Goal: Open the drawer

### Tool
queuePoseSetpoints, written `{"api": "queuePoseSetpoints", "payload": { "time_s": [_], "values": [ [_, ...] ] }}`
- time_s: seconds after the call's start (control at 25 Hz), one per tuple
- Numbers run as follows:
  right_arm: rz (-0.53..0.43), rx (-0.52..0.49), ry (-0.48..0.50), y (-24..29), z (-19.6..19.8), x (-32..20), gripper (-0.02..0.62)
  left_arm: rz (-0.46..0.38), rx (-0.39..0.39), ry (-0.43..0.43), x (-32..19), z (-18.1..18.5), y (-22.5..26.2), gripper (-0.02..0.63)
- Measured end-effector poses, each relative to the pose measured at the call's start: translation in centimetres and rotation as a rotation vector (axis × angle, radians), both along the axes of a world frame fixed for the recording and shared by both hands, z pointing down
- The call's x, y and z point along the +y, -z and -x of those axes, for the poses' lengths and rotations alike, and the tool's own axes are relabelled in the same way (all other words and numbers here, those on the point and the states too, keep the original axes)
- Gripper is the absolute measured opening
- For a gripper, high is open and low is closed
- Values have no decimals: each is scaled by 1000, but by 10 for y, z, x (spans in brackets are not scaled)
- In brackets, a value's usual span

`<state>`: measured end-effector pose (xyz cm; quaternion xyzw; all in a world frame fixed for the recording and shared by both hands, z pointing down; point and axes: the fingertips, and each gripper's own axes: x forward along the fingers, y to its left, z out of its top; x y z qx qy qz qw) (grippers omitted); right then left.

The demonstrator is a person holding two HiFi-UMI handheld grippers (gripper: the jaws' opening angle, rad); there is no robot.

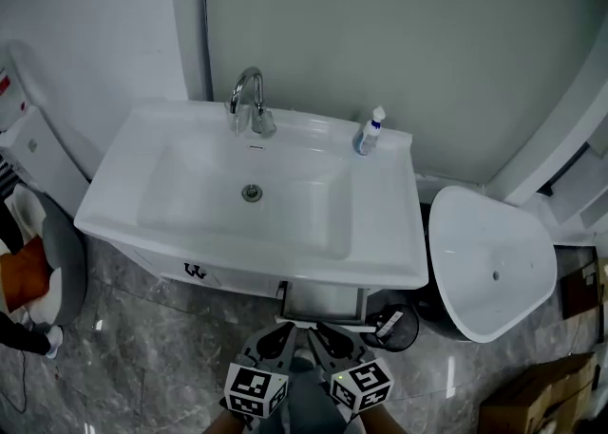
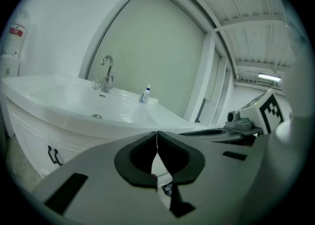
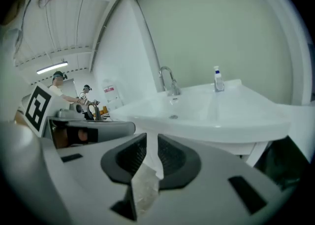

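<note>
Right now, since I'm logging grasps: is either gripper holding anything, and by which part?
Nothing. The left gripper has its jaws shut empty; the right gripper has them slightly apart, empty.

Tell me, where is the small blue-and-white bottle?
In the head view, the bottle stands on the back right corner of the sink, to the right of the faucet.

The white drawer (image 1: 323,302) stands partway out from under the front edge of the white sink (image 1: 114,223), right of centre, its shallow grey inside showing.
</note>
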<state>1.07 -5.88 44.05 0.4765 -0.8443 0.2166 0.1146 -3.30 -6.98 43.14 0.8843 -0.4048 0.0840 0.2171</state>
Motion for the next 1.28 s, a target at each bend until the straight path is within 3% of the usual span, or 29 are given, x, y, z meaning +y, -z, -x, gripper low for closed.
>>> {"api": "queuePoseSetpoints", "payload": {
  "time_s": [0.24,0.76,1.16,1.28],
  "values": [
    [-42,-84,16,71,-3,-9,78,-67,23,-1,-4,-6,64,18],
    [-212,-91,73,214,-31,5,12,-174,85,-12,12,-41,195,18],
    [-249,-53,162,230,-38,32,9,-274,67,9,28,-58,224,18],
    [-250,-63,160,230,-42,37,9,-266,68,-1,36,-65,222,18]
  ]
}}
